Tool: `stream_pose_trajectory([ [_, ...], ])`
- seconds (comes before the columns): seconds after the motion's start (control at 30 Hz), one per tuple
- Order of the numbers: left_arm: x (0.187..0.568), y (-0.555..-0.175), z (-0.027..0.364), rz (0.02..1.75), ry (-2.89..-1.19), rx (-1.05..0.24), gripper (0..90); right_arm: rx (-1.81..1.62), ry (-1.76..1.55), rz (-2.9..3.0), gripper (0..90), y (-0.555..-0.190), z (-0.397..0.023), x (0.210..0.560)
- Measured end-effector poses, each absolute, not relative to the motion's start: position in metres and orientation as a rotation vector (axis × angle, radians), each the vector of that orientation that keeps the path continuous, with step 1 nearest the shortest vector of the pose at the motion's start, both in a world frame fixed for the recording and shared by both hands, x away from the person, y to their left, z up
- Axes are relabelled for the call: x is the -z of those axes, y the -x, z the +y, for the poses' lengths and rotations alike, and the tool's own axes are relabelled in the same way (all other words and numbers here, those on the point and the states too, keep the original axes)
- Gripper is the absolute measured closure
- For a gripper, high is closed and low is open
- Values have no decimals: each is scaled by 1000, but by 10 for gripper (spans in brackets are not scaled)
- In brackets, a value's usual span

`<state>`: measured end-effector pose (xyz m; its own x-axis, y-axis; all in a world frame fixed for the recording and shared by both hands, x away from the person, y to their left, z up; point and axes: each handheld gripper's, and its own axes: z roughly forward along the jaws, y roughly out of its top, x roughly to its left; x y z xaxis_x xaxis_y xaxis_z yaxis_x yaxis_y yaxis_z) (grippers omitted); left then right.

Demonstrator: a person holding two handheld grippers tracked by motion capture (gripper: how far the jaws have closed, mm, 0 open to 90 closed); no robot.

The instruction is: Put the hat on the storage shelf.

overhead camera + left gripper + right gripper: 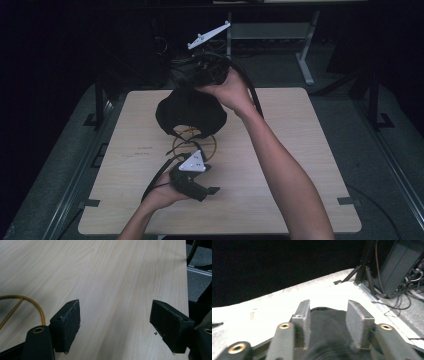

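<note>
We see right gripper (196, 82) raised over far part of pale wooden table (300, 170), jaws part open with black cloth cap (190, 112) bunched between them; pads (358, 320) flank fabric, whether they press we cannot tell. Cap hangs above thin golden wire stand (192, 145) at table's middle. Left gripper (212, 190) low near front edge, jaws wide apart, nothing between. Gold wire ring just beside its left jaw.

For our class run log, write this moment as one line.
right gripper: black cap between jaws, over gold wire stand | left gripper: open, empty, over table
</note>
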<state>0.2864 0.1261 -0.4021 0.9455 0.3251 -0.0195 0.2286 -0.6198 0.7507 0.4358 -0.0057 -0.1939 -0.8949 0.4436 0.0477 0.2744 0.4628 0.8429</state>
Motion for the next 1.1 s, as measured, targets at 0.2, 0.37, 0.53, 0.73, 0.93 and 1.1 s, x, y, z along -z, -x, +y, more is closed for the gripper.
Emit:
stream_pose_trajectory([
  [0.2, 402, -286, 128, 391, -2263, -157, 242, -1415, -660, 2535, 471, -436, -21, 202],
  [0.37, 402, -286, 128, 398, -2256, -156, 242, -1443, -695, 2529, 419, -436, -34, 209],
  [0.53, 403, -287, 128, 404, -2256, -155, 242, -1448, -712, 2550, 374, -437, -44, 214],
  [0.73, 404, -287, 128, 404, -2259, -149, 242, -1465, -756, 2539, 340, -436, -57, 221],
  [0.93, 405, -287, 127, 414, -2253, -143, 242, -1484, -788, 2527, 328, -435, -70, 227],
  [1.1, 405, -287, 127, 408, -2252, -141, 242, -1488, -803, 2521, 311, -434, -79, 228],
])
